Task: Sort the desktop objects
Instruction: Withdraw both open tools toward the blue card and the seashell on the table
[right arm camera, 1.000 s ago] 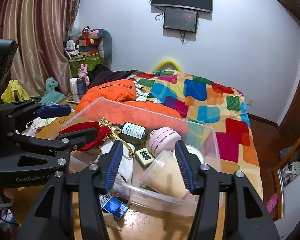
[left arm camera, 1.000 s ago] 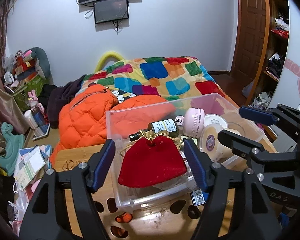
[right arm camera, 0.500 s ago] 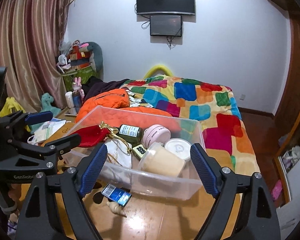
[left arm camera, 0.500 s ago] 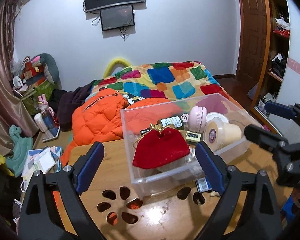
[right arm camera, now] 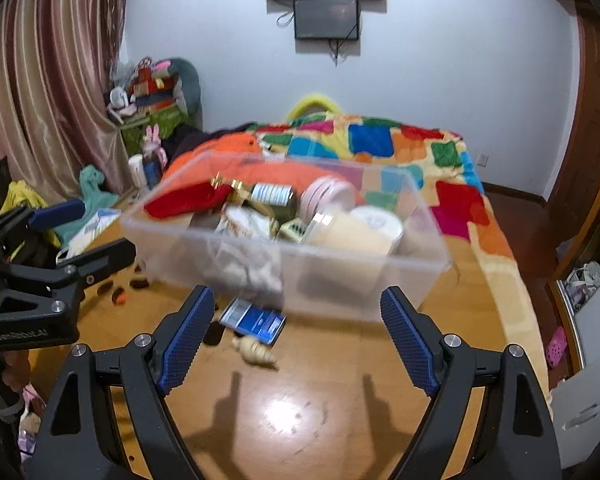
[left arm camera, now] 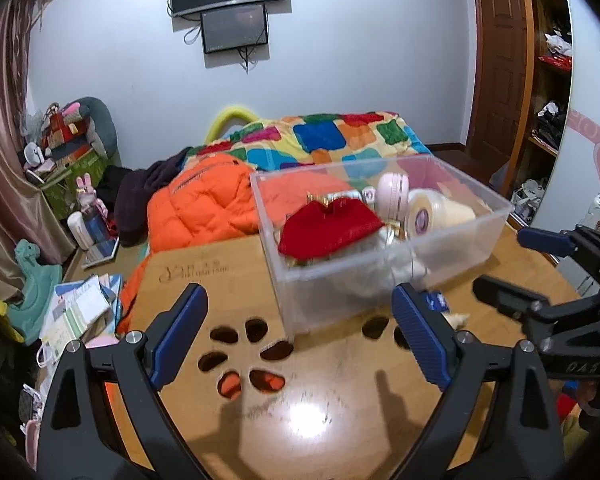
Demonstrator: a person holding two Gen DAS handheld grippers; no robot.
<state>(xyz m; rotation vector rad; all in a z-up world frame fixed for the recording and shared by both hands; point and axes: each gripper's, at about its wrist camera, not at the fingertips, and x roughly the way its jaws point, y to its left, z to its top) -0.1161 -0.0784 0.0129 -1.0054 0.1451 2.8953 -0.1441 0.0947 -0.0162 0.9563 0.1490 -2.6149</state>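
Note:
A clear plastic bin (left arm camera: 460,240) (right arm camera: 340,280) stands on the wooden table (left arm camera: 320,408) (right arm camera: 340,400). It holds a red velvet pouch (left arm camera: 328,232) (right arm camera: 180,204), a dark bottle (right arm camera: 272,194), a pink round case (left arm camera: 392,192) (right arm camera: 328,196) and a cream tub (left arm camera: 436,212) (right arm camera: 364,232). A blue card (right arm camera: 252,320) and a small beige shell-shaped thing (right arm camera: 254,350) lie on the table in front of the bin. My left gripper (left arm camera: 300,340) and right gripper (right arm camera: 296,336) are both open and empty, held back from the bin.
The table has paw-shaped cut-outs (left arm camera: 240,356) near the left gripper. Beyond it are a bed with a colourful quilt (left arm camera: 332,140) and an orange jacket (left arm camera: 196,208). Clutter lies on the floor at the left (left arm camera: 76,312). A shelf unit (left arm camera: 548,60) stands at the right.
Both grippers have drawn back from the bin and opened wider. The red pouch stays in the bin.

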